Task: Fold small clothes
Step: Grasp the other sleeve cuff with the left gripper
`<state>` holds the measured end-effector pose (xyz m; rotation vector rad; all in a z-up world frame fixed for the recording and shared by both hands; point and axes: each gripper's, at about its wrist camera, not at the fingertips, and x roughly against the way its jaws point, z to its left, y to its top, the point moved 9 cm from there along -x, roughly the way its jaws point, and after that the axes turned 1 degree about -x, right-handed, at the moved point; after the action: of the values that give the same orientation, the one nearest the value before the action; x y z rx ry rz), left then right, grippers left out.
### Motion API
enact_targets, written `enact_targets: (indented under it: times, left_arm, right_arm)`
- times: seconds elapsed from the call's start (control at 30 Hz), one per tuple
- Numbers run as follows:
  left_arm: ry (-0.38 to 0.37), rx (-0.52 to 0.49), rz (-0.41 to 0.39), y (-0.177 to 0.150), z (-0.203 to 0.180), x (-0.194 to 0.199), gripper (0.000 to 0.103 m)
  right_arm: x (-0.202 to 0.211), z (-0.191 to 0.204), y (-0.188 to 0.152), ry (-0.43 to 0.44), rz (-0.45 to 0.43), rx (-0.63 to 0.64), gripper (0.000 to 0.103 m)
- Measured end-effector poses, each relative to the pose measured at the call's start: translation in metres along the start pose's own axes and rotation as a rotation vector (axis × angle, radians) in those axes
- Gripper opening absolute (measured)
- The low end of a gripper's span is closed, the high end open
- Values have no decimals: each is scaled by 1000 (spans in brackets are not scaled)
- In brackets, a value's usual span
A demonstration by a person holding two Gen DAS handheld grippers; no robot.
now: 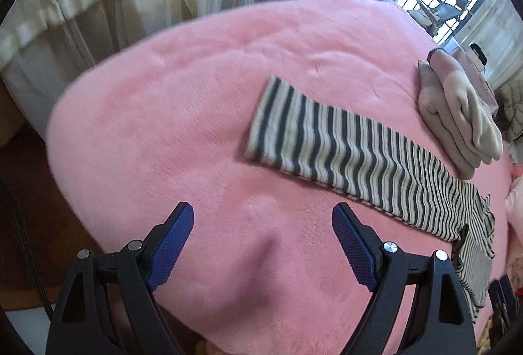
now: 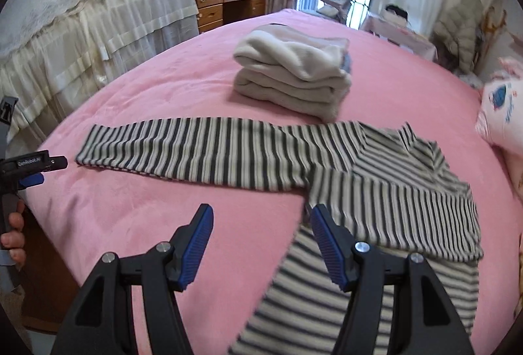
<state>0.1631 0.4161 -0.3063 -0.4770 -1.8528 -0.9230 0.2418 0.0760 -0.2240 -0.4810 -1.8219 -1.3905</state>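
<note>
A black-and-white striped top (image 2: 385, 191) lies on the pink bed (image 2: 163, 224). One sleeve (image 2: 202, 155) is stretched flat to the left, and the other side is folded over the body. The sleeve also shows in the left wrist view (image 1: 327, 145). My left gripper (image 1: 263, 224) is open and empty, above bare blanket short of the sleeve's cuff. It also shows at the left edge of the right wrist view (image 2: 42, 170). My right gripper (image 2: 261, 224) is open and empty at the top's left edge, near the armpit.
A stack of folded cream clothes (image 2: 294, 70) sits on the bed behind the striped top, and it also shows in the left wrist view (image 1: 457, 116). A pink pillow (image 2: 500, 113) lies at the right. A second bed with a cream valance (image 2: 81, 28) stands left, and a wooden desk (image 2: 228, 5) behind.
</note>
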Motion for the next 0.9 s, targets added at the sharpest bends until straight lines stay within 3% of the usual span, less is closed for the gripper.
enact_targets:
  times: [0.1,0.27,0.47,0.5,0.57,0.6,0.63,0.73,0.9]
  left_arm:
    - [-42,9,36,-7,-13,-21,80]
    - [-150,80,63,-1,-27,-47,79]
    - [-209,198,63,14,-30,-81,72]
    - [-218,218,53,18,-30,-85,68]
    - [-220,252,24,28,-30,-90,46]
    - [-220,259,17,32,-31,-93,18]
    - [-231,264,17,35,-34,-95,5]
    - [-240,249,-36,46,-45,-83,3]
    - [-250,72,-161,58,-102,-23,3]
  right_arm:
    - [-20,13,8,-1,10,15,63]
    - [-45,35,22,37,22,-3,63]
    - [-56,44,22,52,25,-1,63]
    - [-58,43,20,48,28,2,63]
    - [-61,38,16,37,38,3,63]
    - [-63,35,13,33,46,-3,63]
    - [-64,32,11,31,51,-9,63]
    - [-66,14,3,15,64,-37,63]
    - [-68,-27,-3,-51,72,-85,63]
